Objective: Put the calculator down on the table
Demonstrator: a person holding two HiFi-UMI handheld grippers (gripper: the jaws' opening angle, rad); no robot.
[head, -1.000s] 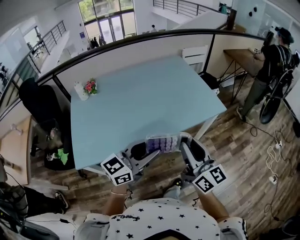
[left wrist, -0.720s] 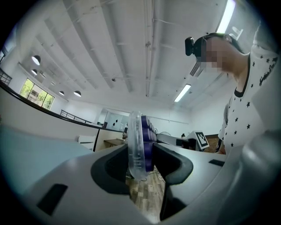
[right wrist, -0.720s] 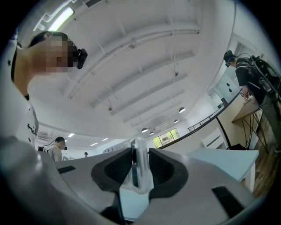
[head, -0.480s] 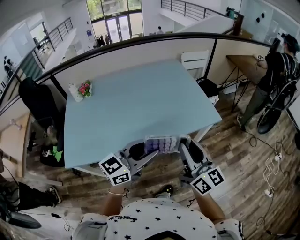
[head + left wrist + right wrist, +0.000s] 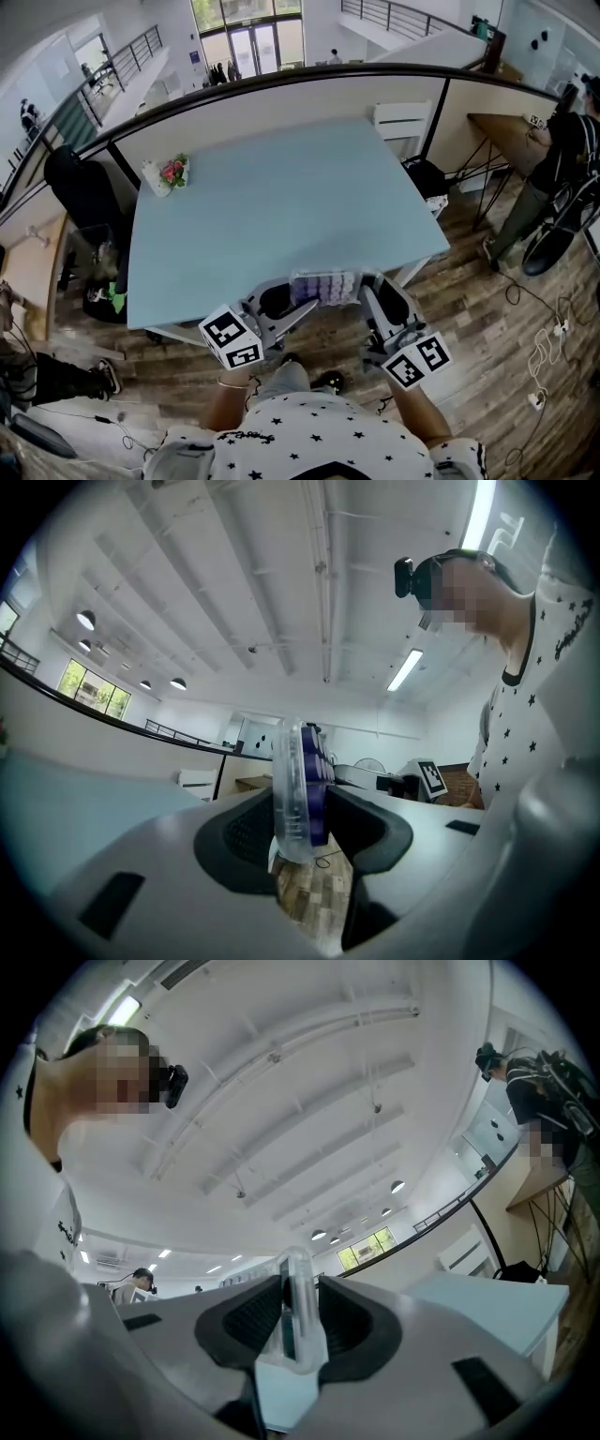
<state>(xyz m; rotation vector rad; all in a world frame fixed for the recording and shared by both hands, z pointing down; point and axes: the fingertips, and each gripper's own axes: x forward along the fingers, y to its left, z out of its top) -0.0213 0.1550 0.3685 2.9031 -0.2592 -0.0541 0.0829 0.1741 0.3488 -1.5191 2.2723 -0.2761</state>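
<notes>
Calculator's target, the table (image 5: 281,206): a wide, pale blue top that spreads out ahead of both grippers. Its near edge runs just under their tips.
Floor (image 5: 469,309): wood planks below and behind the grippers. The left gripper view shows planks directly under its jaws, so that end is not yet over the top.
Chair (image 5: 84,202): black, well off to the left of the left gripper, beside the table.
Left gripper (image 5: 283,306): clenched on the calculator's left end, with both pads pressed against its faces.
Right gripper (image 5: 370,298): clamped on the opposite end in the same way. Its own view shows blue tabletop beyond the jaws.
Calculator (image 5: 323,286): a clear case with purple keys, spanning the gap between the two grippers. It is carried in the air at the table's near edge, keys up, and rests on nothing.
Flower pot (image 5: 173,172): small, far ahead and to the left of the left gripper, at the table's far corner.
Just changed: the table has slid and turned in the head view over the last second and a foot shows below, while the calculator keeps its place between the grippers. The person seems to be stepping up to the table.
Meaning for the task: the carry looks nearly done. What remains is probably to reach in over the top, lower the calculator and let go.
</notes>
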